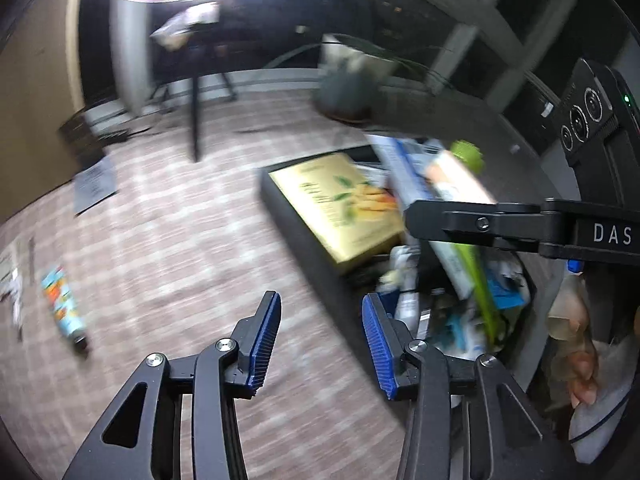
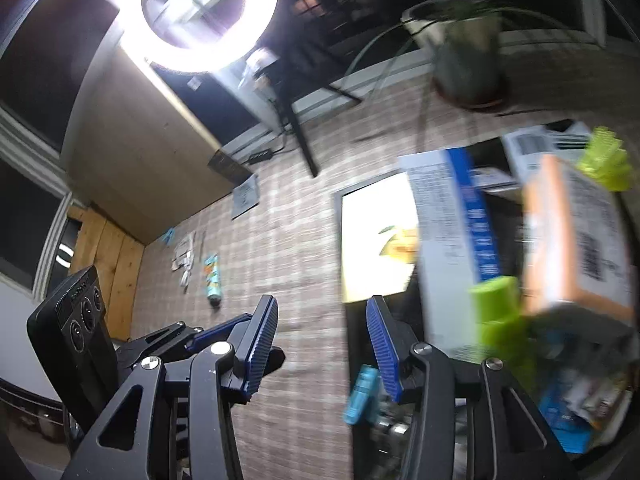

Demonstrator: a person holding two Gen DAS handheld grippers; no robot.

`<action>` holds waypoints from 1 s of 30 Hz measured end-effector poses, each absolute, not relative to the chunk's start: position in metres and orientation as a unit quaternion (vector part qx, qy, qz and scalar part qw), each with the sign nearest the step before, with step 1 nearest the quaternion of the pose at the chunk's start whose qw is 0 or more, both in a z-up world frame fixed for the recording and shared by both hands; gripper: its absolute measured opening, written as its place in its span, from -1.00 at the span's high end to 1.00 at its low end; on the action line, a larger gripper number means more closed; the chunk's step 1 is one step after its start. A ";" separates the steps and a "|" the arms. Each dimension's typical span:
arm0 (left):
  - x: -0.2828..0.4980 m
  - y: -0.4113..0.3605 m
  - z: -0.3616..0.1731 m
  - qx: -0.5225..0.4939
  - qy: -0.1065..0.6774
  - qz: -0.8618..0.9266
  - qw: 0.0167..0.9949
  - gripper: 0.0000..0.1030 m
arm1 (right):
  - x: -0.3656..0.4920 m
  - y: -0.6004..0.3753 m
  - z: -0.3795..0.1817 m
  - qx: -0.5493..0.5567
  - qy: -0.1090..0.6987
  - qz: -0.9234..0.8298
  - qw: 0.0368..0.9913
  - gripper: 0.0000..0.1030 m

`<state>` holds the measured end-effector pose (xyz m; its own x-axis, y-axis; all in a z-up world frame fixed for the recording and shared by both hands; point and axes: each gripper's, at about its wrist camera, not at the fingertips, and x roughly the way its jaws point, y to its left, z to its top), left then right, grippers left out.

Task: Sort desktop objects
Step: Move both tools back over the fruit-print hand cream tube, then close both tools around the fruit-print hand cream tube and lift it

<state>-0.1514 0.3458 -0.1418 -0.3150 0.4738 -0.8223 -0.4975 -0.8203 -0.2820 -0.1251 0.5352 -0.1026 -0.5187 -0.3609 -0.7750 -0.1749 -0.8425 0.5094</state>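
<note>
Both grippers stand nearest: left gripper and right gripper each have jaws partly open with nothing between the blue pads. Behind them a dark bin holds sorted items: a yellow box, a white-and-blue box, an orange-edged box and a green bottle, piled loosely. Still on the checked cloth, well apart from the bin, lies a tube, with small packets beside it. Judged the likely next item, the tube looks light and soft-walled, smooth enough to roll; best taken across its middle, with moderate pressure only. Frames are motion-blurred, so finer detail cannot be told.
</note>
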 end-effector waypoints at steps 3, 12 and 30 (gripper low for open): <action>-0.161 0.306 -0.151 -0.514 -0.001 0.817 0.264 0.04 | -0.143 0.512 -0.106 0.496 -0.267 -0.823 0.074 0.17; -0.193 0.188 -0.189 -0.556 -0.071 0.815 0.145 -0.28 | -0.212 0.431 -0.128 0.541 -0.221 -0.801 0.133 -0.08; -0.244 0.124 -0.248 -0.578 -0.138 0.797 0.106 -0.30 | -0.319 0.306 -0.198 0.621 -0.166 -0.736 0.212 -0.09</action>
<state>-0.2440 0.1243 -0.2480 -0.3088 0.3291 -0.8924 -0.0090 -0.9392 -0.3433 -0.3190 0.3061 -0.1976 -0.1387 -0.5179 -0.8441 0.1063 -0.8552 0.5072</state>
